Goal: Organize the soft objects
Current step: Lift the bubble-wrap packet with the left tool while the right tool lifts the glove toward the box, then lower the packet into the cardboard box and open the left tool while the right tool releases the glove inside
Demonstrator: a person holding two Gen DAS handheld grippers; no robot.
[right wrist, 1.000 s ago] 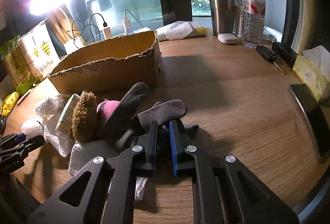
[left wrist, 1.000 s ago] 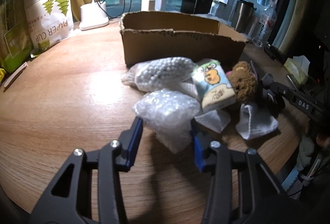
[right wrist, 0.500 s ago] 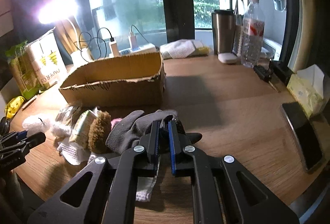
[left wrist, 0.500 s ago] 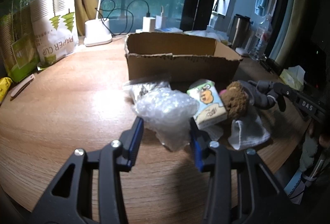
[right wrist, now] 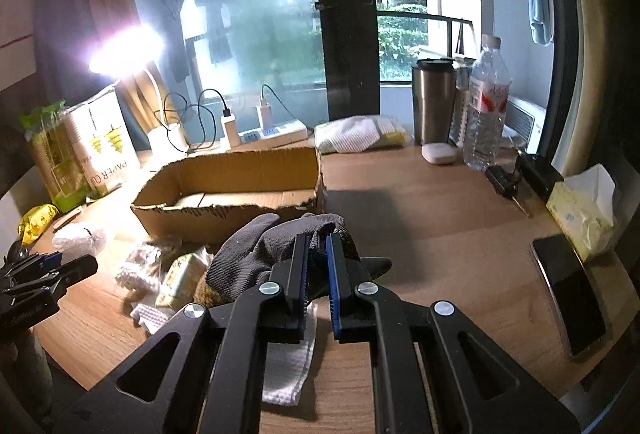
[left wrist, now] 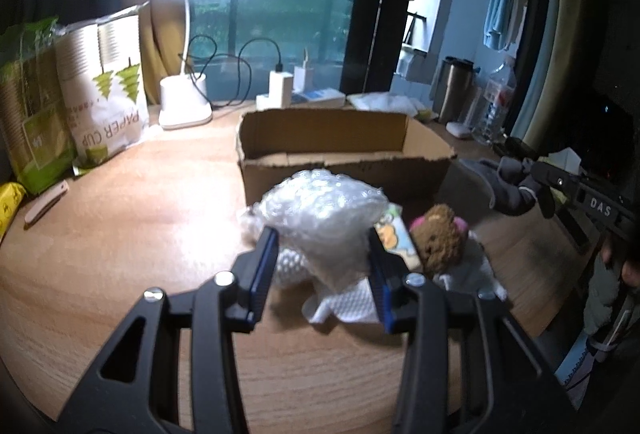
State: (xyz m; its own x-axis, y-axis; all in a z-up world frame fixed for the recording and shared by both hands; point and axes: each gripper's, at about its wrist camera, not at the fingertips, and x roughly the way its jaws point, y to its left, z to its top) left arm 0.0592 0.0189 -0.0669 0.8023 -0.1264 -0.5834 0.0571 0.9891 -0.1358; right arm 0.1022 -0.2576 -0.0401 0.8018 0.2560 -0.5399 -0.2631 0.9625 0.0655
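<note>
Judging from the cardboard box (right wrist: pixel 232 186), whose visible floor is bare, little of the sorting appears done: nothing soft is seen inside it yet. Two items are held clear of the bench (left wrist: pixel 120 226), and the rest is left in a heap in front of the box. A crumpled wad of bubble wrap (left wrist: pixel 320 210) is clamped between the blue pads of the left gripper (left wrist: pixel 322 266), with its bulk bulging forward beyond the fingertips, towards the box's near wall. A dark grey glove (right wrist: pixel 256 254) is pinched in the right gripper (right wrist: pixel 318 258), whose jaws are drawn almost together on the fabric; the glove's fingers are draped to the left and below. Still to be moved, it is judged, are the brown plush toy (left wrist: pixel 440 238), the small printed packet (left wrist: pixel 394 234), a bag of white pellets (right wrist: pixel 138 266) and the white cloths (left wrist: pixel 352 302) lying under them.
</note>
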